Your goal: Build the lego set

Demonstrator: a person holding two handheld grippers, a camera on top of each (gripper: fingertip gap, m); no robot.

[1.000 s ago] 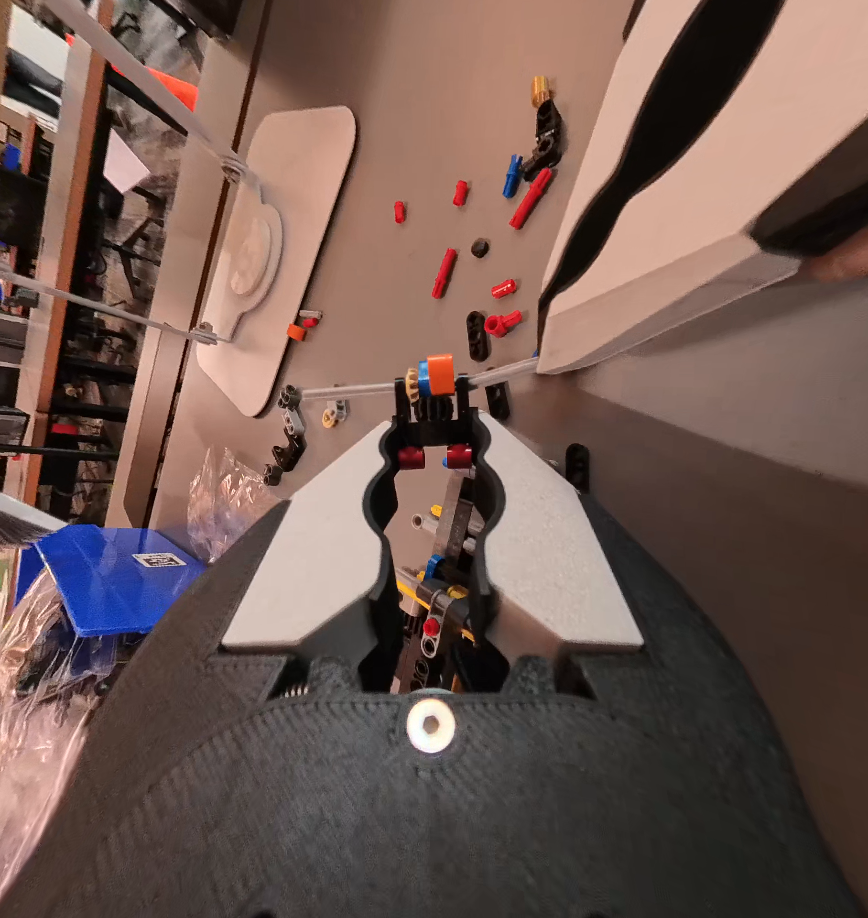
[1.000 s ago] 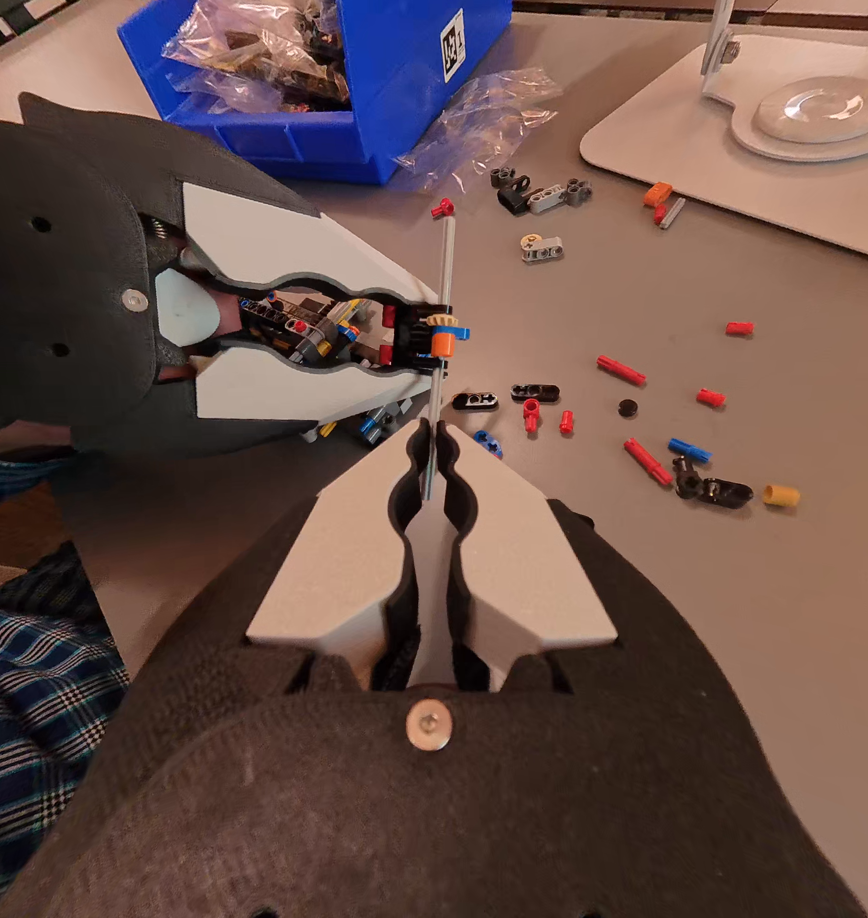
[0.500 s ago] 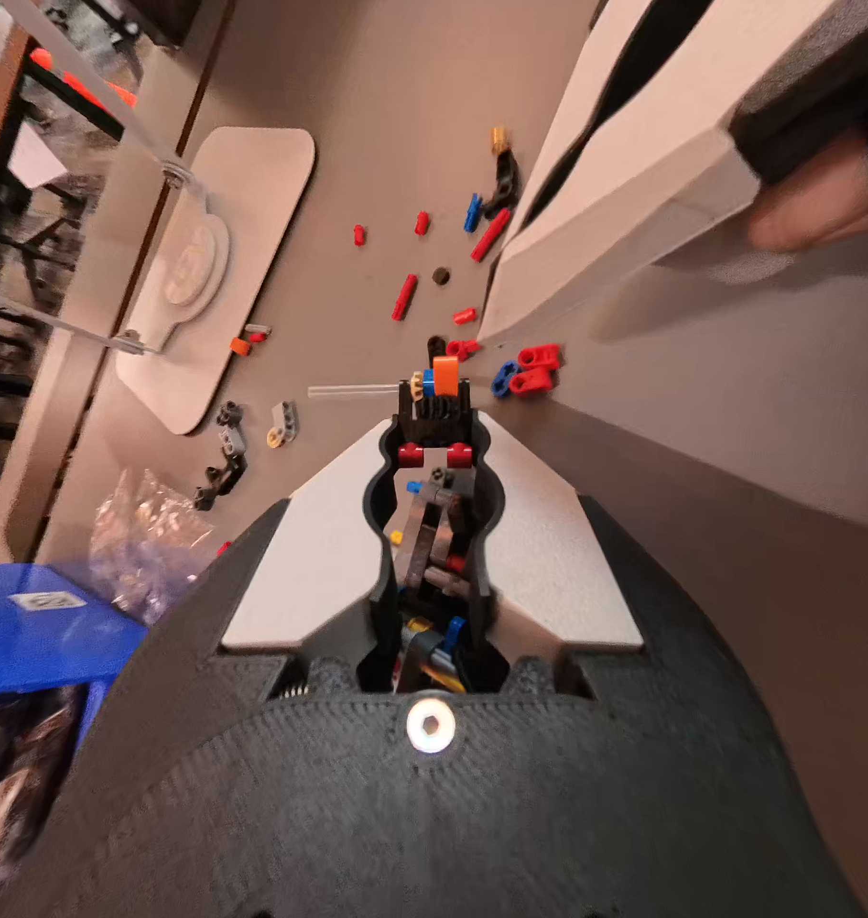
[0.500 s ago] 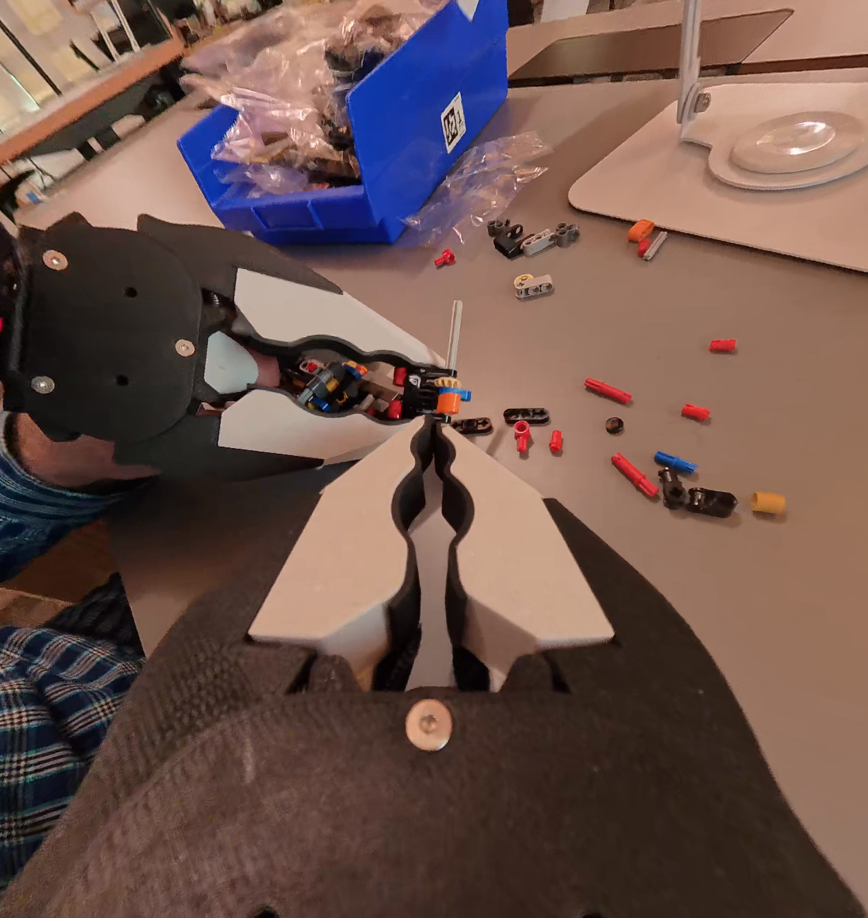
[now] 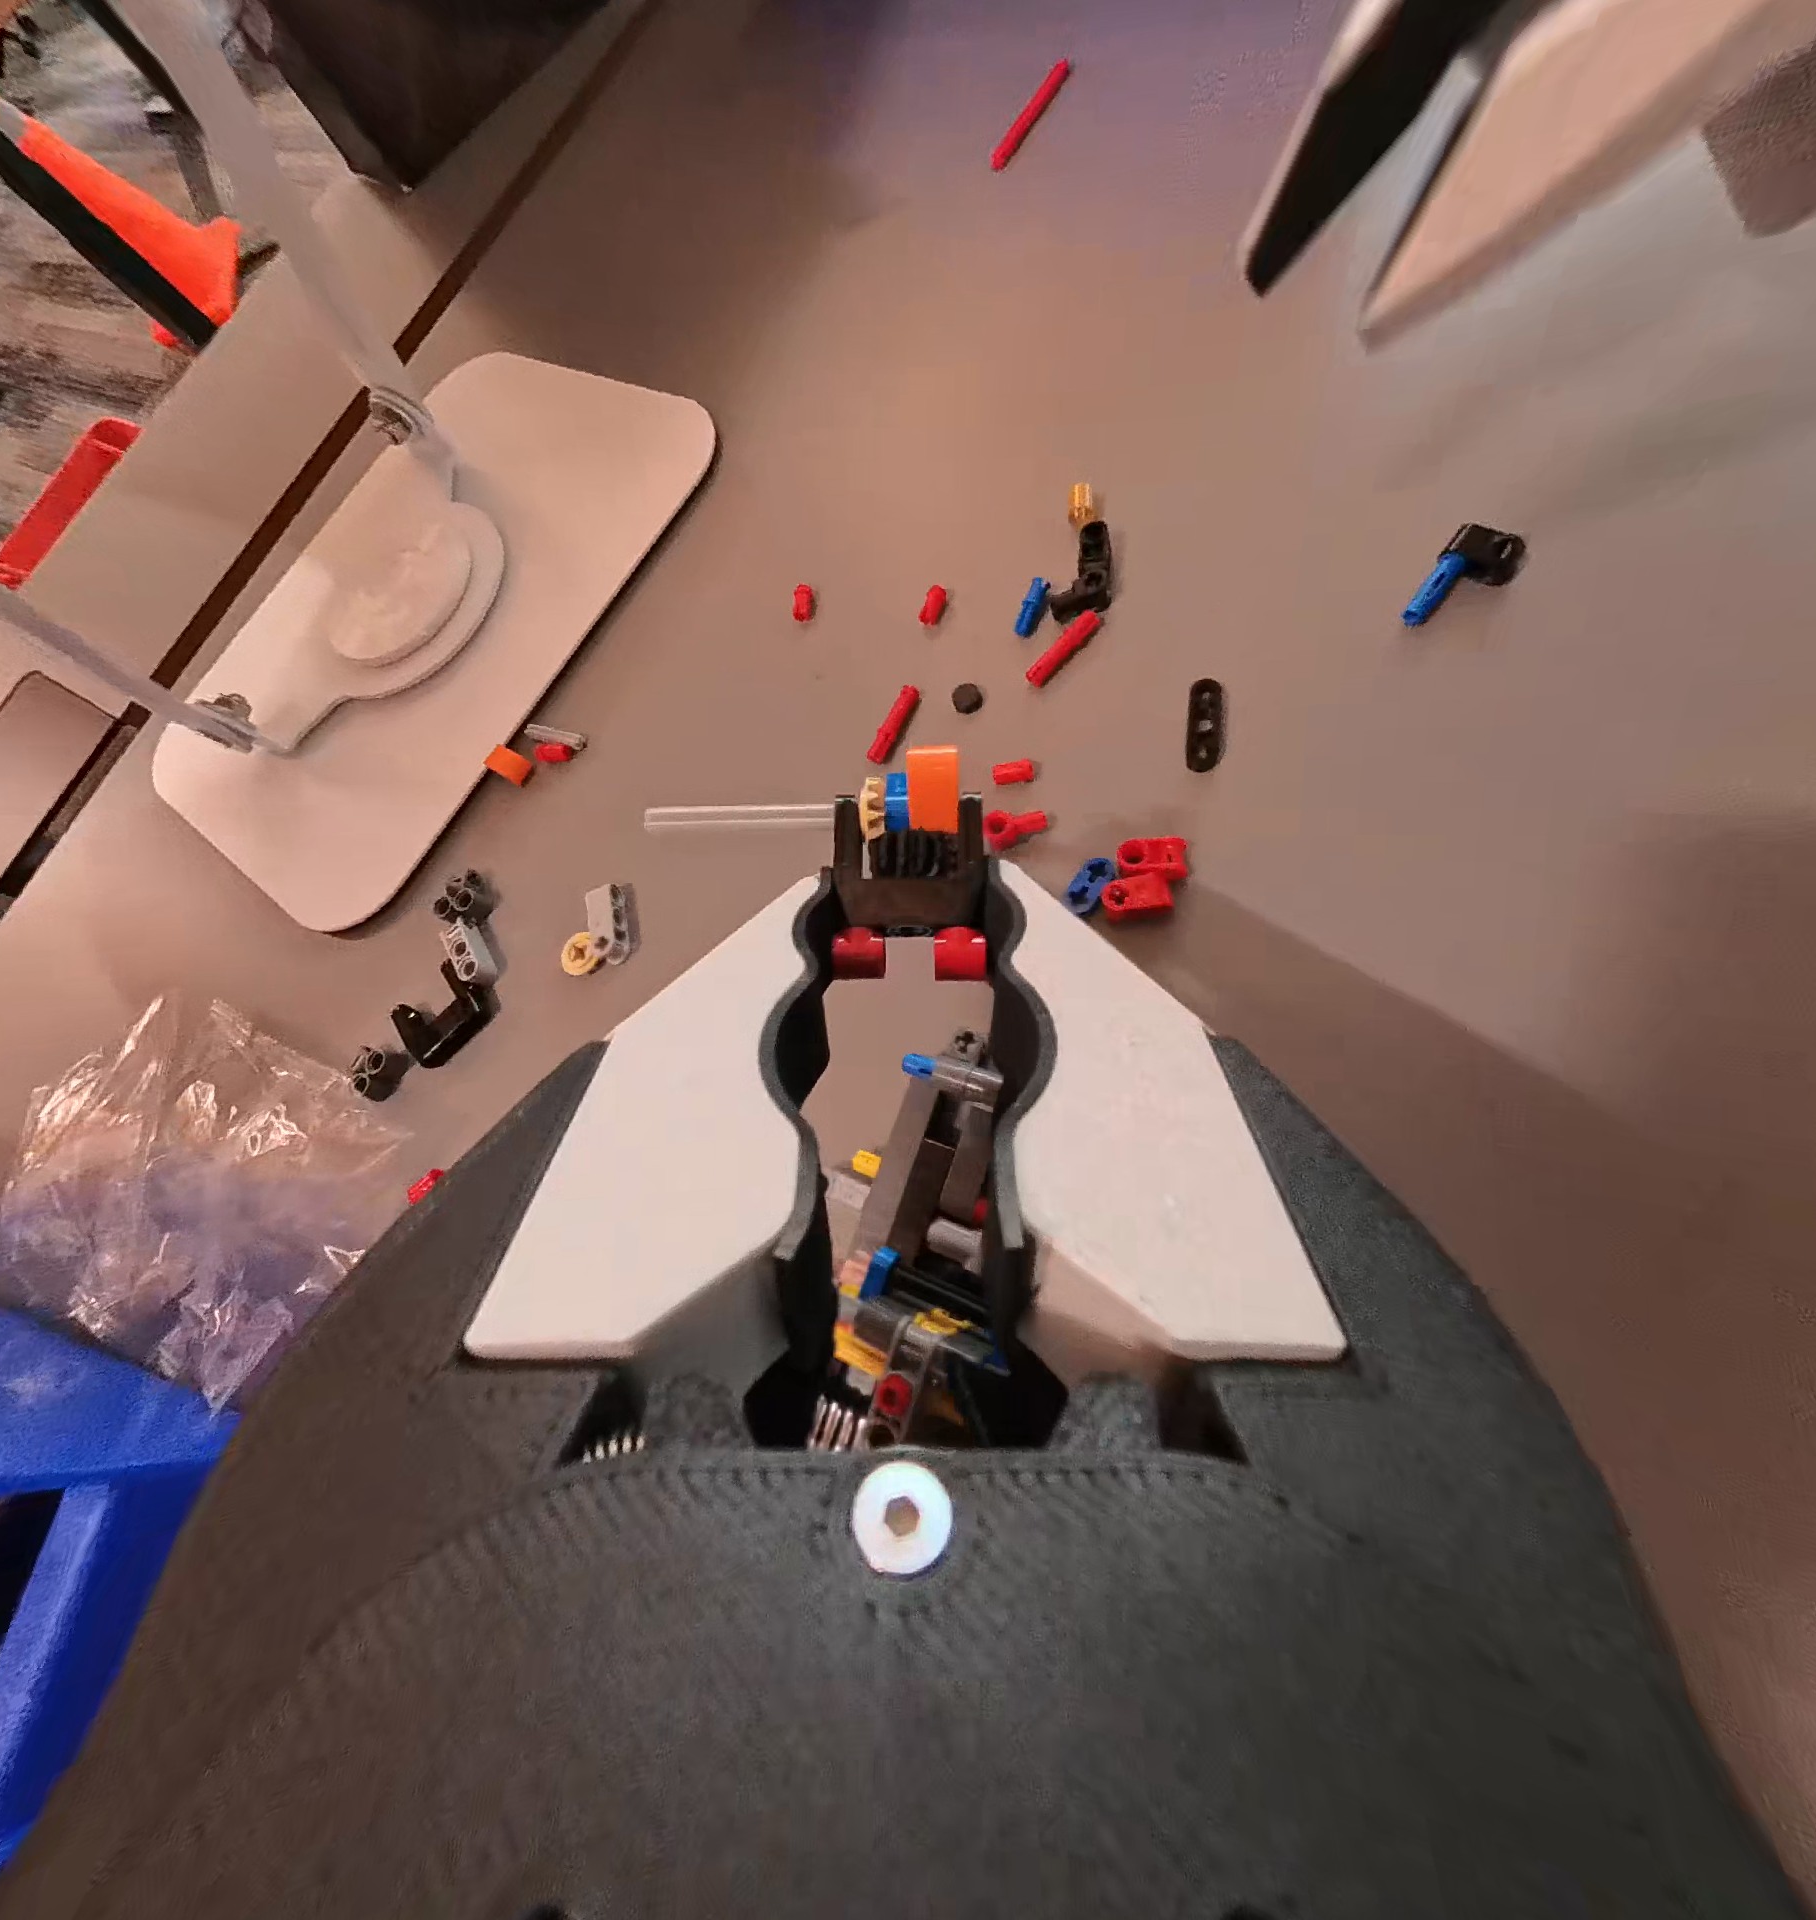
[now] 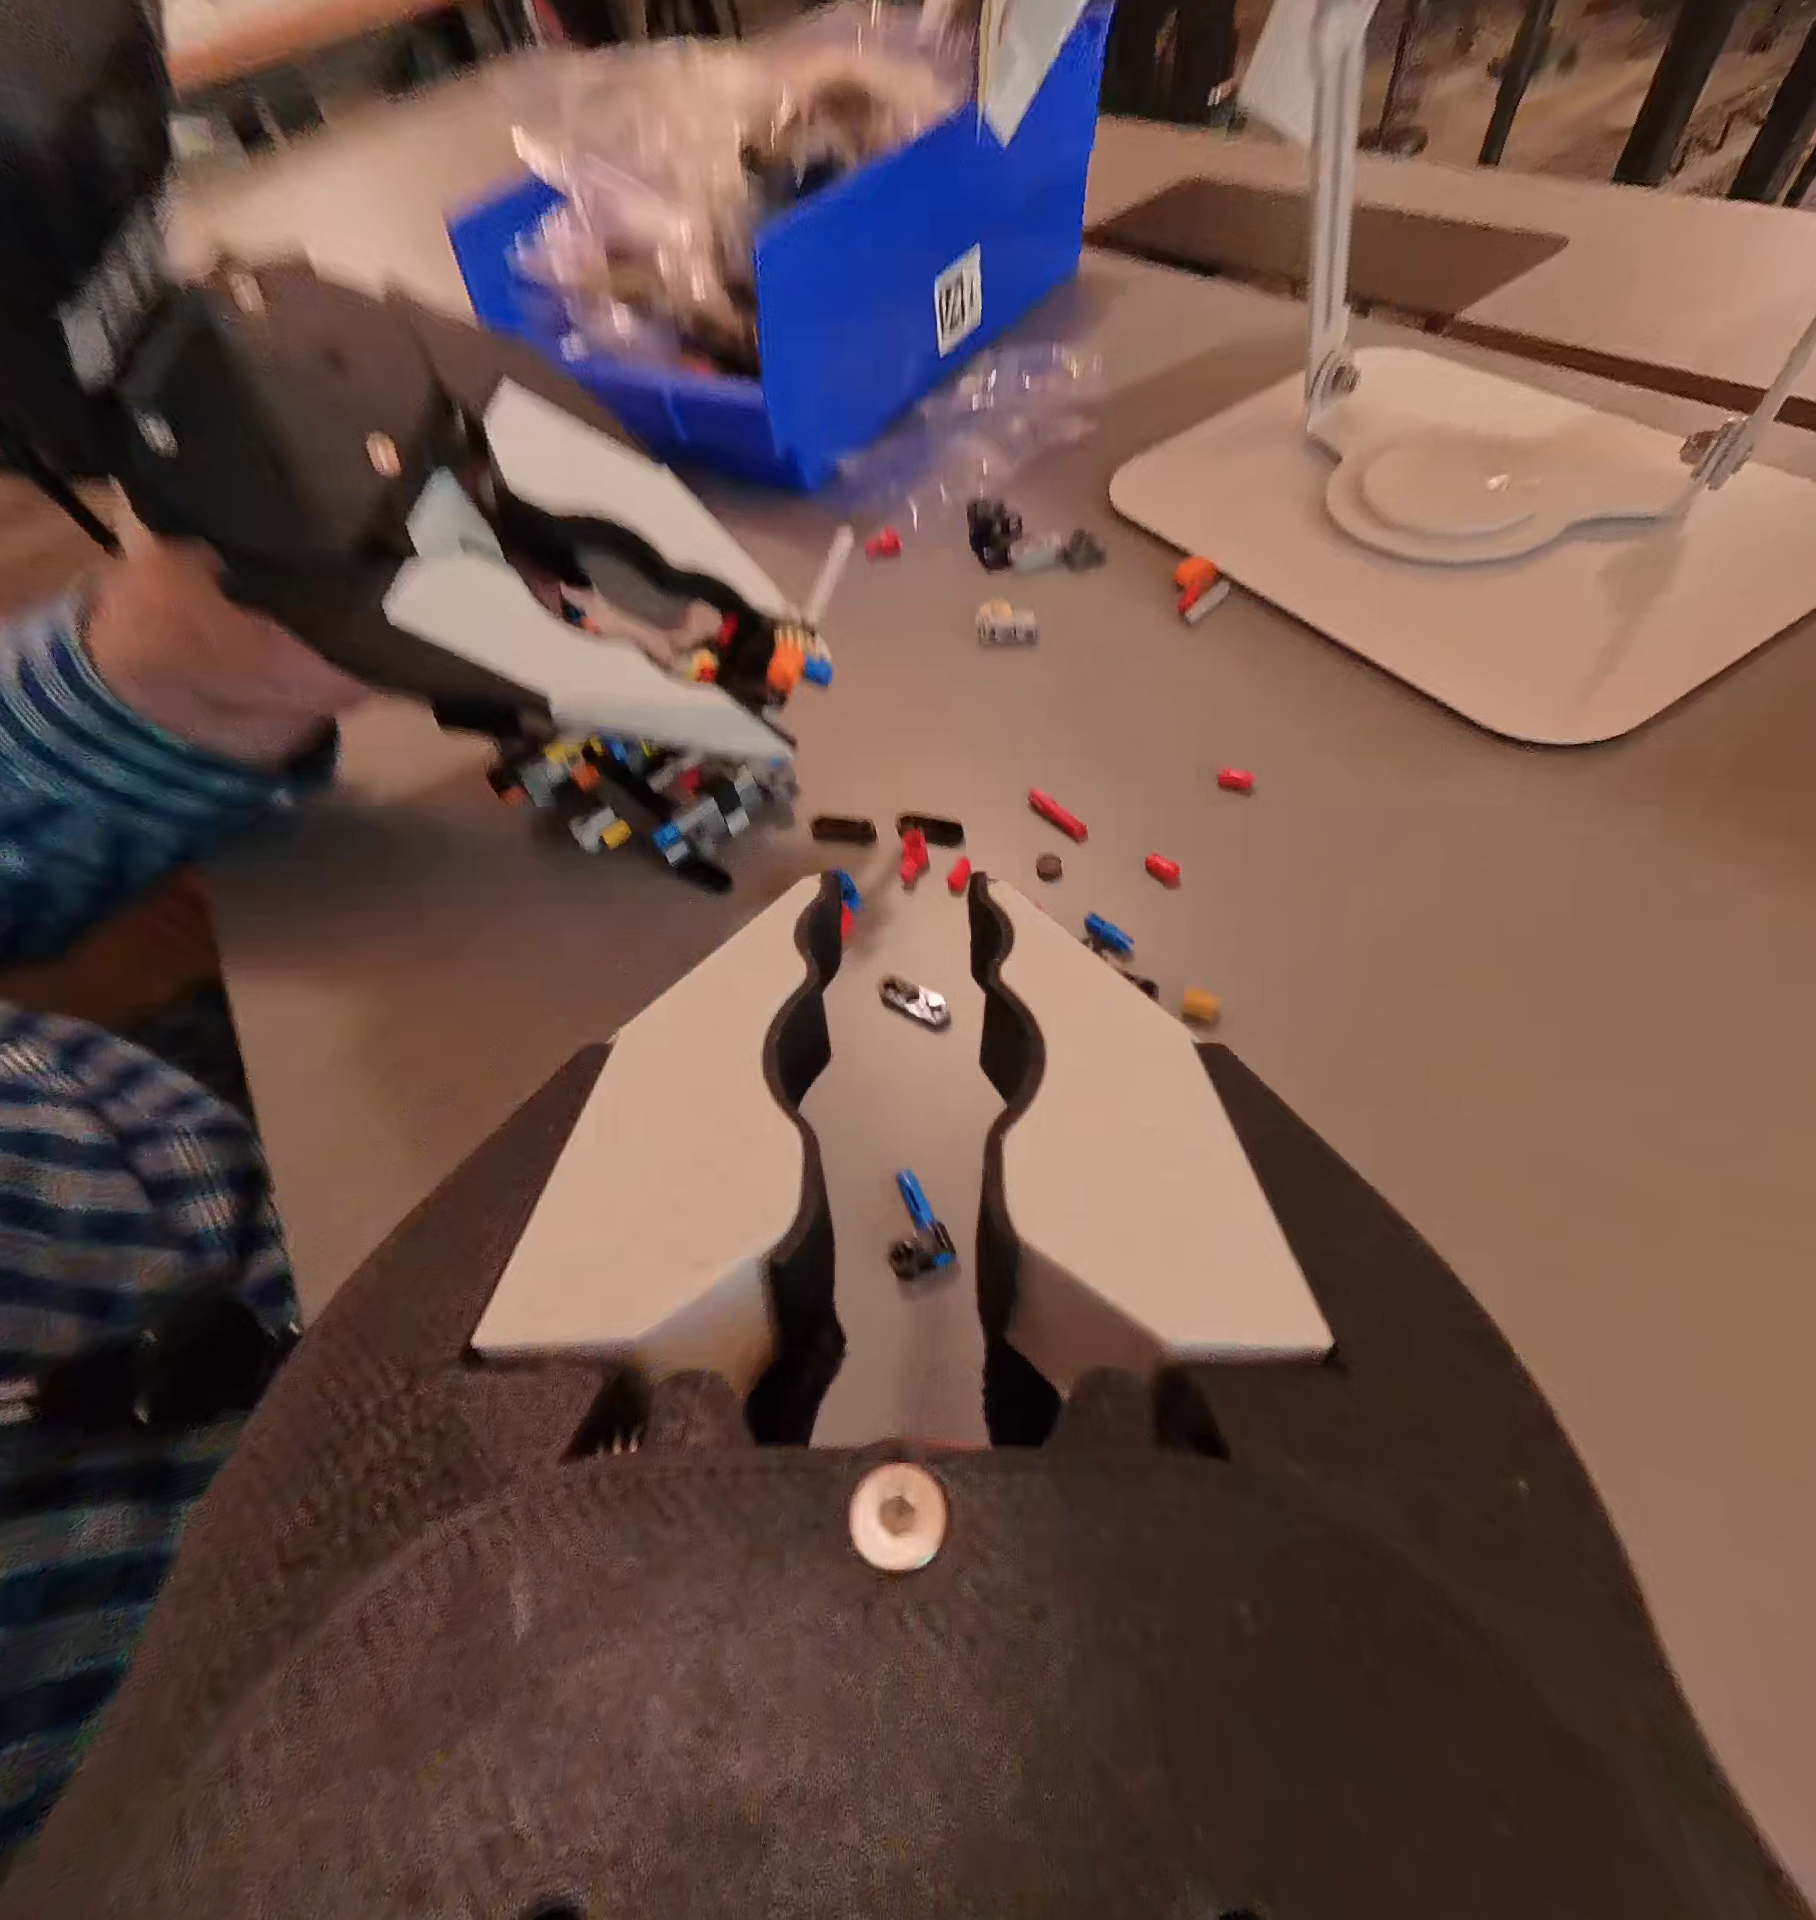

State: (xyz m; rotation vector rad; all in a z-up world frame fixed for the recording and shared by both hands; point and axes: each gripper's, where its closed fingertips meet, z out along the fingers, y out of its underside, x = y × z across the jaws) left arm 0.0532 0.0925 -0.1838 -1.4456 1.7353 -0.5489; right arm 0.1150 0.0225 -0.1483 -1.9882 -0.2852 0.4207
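My left gripper [image 5: 909, 920] is shut on a black lego frame [image 5: 909, 883] that carries an orange piece [image 5: 930, 788], a blue piece and a tan gear. A long pale axle [image 5: 738, 818] sticks out of the frame to the left. More of the multi-coloured model [image 6: 644, 790] shows under the left gripper's fingers. My right gripper [image 6: 906, 894] is open and empty, held above the table to the right of the left gripper [image 6: 779, 675] and apart from it. Between its fingers, down on the table, lie a silvery piece [image 6: 916, 1004] and a blue pin in a black connector [image 6: 919, 1231].
Loose red pins [image 5: 893, 710], black beams [image 5: 1205, 724] and red connectors [image 5: 1143, 876] are scattered on the grey table [image 5: 1403, 1039]. A blue bin [image 6: 883, 312] with plastic bags stands at the back left. A white stand base [image 6: 1506, 623] lies at the back right. A person's sleeve [image 6: 52, 748] is at the left. My right fingertips sit around 11 cm from my left ones.
My right gripper let go of the axle, opened and drew back from the left gripper. The axle now sticks out on one side only. The left gripper stayed shut and shifted.
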